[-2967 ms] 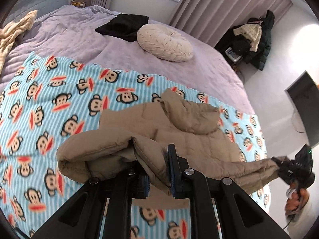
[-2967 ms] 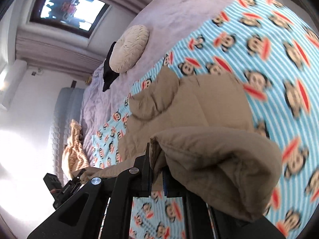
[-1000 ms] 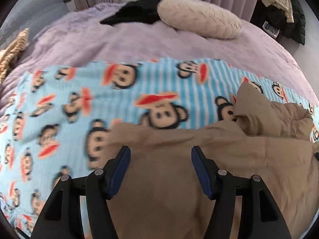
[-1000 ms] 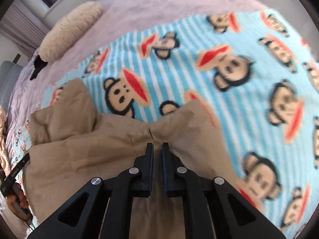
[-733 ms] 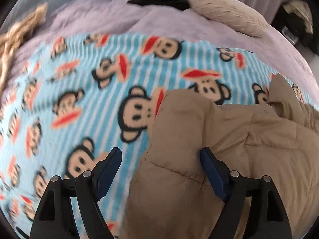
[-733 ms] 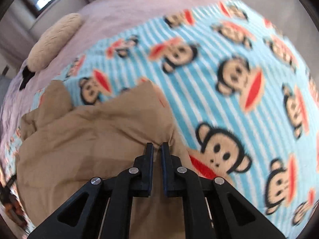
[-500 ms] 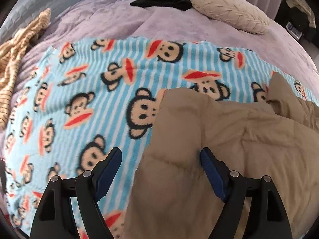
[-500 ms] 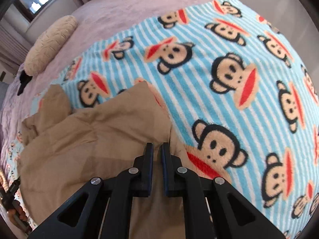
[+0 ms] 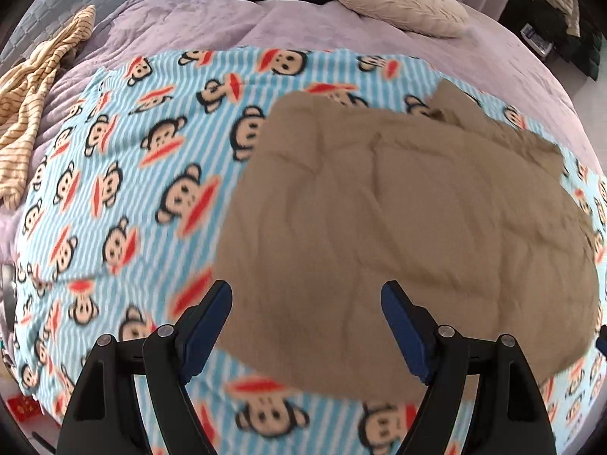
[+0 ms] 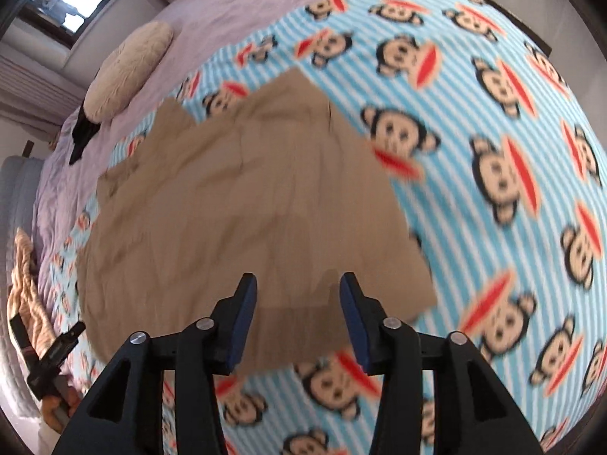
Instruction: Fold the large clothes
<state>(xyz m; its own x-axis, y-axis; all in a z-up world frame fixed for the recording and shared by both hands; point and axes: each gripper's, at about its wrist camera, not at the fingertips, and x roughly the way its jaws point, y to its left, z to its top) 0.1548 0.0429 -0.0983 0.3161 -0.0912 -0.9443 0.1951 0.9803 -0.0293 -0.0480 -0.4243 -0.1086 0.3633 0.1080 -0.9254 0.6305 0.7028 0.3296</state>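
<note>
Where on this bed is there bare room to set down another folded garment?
Free: the monkey blanket between the tan jacket and the striped cloth; also the lilac bedspread before the round cushion. Crowded: the jacket's own patch.

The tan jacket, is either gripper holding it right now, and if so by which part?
Nothing is held. The tan jacket lies folded on the monkey blanket; the left gripper is open above it, and the right gripper has just been opening, its fingers clear of the fabric.
</note>
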